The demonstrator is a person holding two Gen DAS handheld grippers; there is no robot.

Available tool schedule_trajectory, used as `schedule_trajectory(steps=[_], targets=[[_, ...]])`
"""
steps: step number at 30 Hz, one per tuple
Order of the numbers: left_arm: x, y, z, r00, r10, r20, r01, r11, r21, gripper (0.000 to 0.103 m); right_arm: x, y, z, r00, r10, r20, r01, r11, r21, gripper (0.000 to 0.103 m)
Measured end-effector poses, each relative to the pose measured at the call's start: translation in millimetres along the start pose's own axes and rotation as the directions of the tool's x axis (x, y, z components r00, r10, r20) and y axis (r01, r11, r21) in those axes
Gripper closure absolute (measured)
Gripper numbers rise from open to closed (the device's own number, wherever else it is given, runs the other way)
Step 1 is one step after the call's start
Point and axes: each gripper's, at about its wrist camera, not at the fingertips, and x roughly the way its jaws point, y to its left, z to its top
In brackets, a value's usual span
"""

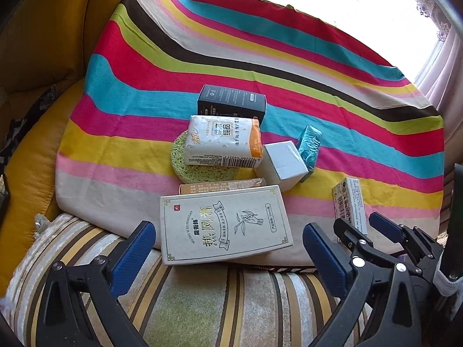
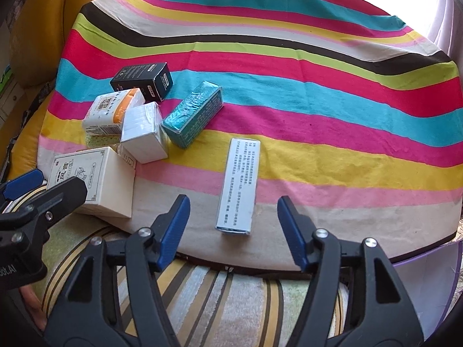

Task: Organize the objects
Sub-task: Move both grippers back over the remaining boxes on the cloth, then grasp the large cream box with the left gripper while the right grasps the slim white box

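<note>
Left wrist view: the left gripper (image 1: 228, 248) gapes wide around the near end of a cream cardboard box (image 1: 225, 222) on the striped cloth (image 1: 121, 110).

Right wrist view: the right gripper (image 2: 233, 225) stands open, empty, just short of a long white printed carton (image 2: 238, 183) lying apart from the piled boxes.

Striped cloth (image 2: 318, 92) (over a striped cushion (image 2: 231, 303)) bearing a long white box (image 2: 238, 185).

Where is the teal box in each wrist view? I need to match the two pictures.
Left wrist: teal box right of centre, seen end-on behind the white box.
Right wrist: teal box left of centre, lying long.
Shared landmark: the black box.
</note>
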Motion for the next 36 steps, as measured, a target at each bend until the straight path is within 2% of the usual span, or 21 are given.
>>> schedule_trajectory(steps=[5,13,20,36], targets=[[12,-2,0,0.998,0.031,-0.047,-0.032,0.999,-0.011,0.000,6,-3,0,1.000,0.001,-0.014,-0.001,1.000,0.007,0.056],[26,3,0,0.995,0.048,-0.086,-0.050,0.998,-0.027,0.000,7,0,-3,1.000,0.015,-0.016,-0.015,1.000,-0.004,0.074],[14,1,-4,0.996,0.047,-0.073,-0.047,0.999,0.005,0.001,-1,0,-5,1.000,0.014,0.008,-0.014,1.000,-0.008,0.074],[-18,-22,-19,0.997,-0.072,-0.029,0.074,0.995,0.064,0.002,-36,-18,-20,0.998,-0.022,0.058,0.020,0.999,0.033,0.074]])
